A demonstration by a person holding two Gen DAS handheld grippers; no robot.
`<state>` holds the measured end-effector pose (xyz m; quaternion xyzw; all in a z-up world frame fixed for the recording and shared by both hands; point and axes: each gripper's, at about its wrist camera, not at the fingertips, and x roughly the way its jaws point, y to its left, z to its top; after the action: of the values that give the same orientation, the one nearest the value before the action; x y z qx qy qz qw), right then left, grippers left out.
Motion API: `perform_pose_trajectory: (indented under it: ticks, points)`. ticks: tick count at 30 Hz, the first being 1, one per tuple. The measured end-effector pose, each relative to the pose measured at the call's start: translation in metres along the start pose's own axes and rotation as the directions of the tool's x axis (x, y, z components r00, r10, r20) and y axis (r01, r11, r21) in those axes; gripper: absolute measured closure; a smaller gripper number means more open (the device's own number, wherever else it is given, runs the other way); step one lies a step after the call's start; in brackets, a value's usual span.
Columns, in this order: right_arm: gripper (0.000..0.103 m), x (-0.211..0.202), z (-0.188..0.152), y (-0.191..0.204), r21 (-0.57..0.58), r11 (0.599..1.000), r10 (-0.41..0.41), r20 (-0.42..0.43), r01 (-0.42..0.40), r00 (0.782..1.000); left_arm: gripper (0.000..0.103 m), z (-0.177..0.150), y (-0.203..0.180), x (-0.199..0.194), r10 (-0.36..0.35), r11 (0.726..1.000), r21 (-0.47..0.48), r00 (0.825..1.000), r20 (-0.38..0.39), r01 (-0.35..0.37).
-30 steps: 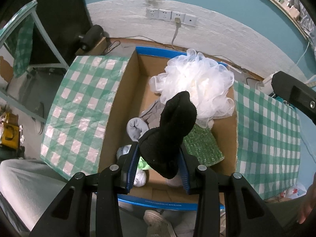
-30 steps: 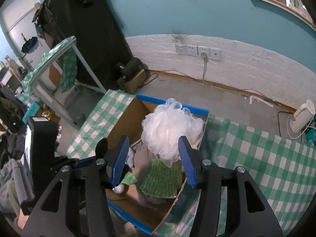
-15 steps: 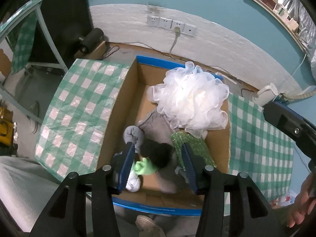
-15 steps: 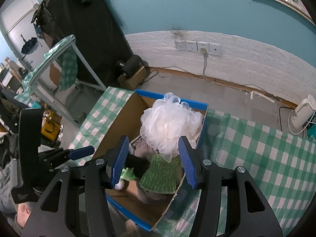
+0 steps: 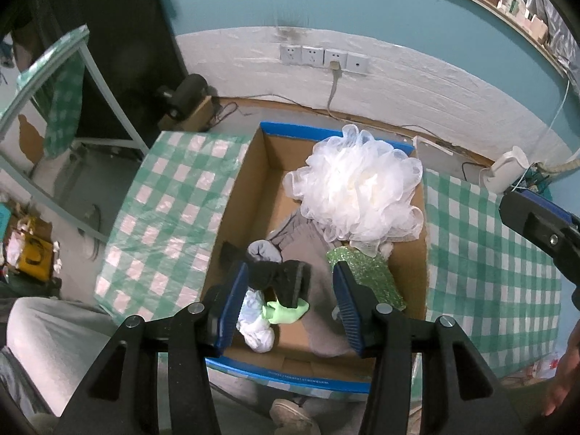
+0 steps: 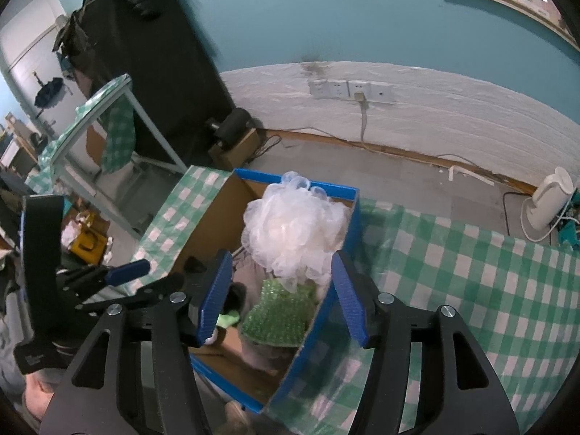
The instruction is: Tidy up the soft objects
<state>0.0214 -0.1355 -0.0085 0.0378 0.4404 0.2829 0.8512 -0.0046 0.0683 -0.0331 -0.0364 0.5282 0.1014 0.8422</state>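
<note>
Checked table [image 5: 170,210], green and white, with the box [image 5: 239,195] open in the middle of it. Box is cardboard with blue rims, already holding most of the soft stuff.

Biggest thing in it: white loofah [image 5: 357,192], far right corner, bulging above the rim. Under and in front of it a grey cloth [image 5: 308,232], a green sponge [image 5: 366,275] against the right wall, a grey sock ball [image 5: 262,250], a white bundle [image 5: 257,330] and a lime bit [image 5: 286,313] near the front wall.

Black sock [image 5: 286,279] lies in the box, on the pile, front left of centre. Nothing pinches it.

My left gripper [image 5: 290,297] hangs above that sock, jaws wide, nothing between the pads. Jaws have just been opening. So the step in hand: drop of the sock is done, release phase.

My right gripper [image 6: 281,301] hovers over the box's near right side, jaws partly spread and just been opening a bit more, empty; loofah and sponge are only seen through the gap.

No loose soft item shows on the cloth in either view. Next move, I judge: lift left clear of the box, look for anything left outside. If none, the sorting looks about finished.
</note>
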Motion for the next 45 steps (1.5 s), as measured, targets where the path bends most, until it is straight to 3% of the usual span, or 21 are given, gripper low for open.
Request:
perform_pose_trajectory:
  ticks: [28, 45]
  points:
    - [0.040, -0.056, -0.023, -0.024, -0.009, 0.996, -0.083, 0.080, 0.084, 0.993, 0.053, -0.006, -0.046, -0.050, 0.095, 0.993, 0.054, 0.990, 0.102, -0.101]
    - [0.040, -0.078, -0.032, -0.044, 0.020, 0.989, -0.145, 0.100, 0.143, 0.984, 0.053, -0.008, -0.061, -0.067, 0.073, 0.994, 0.069, 0.989, 0.131, -0.083]
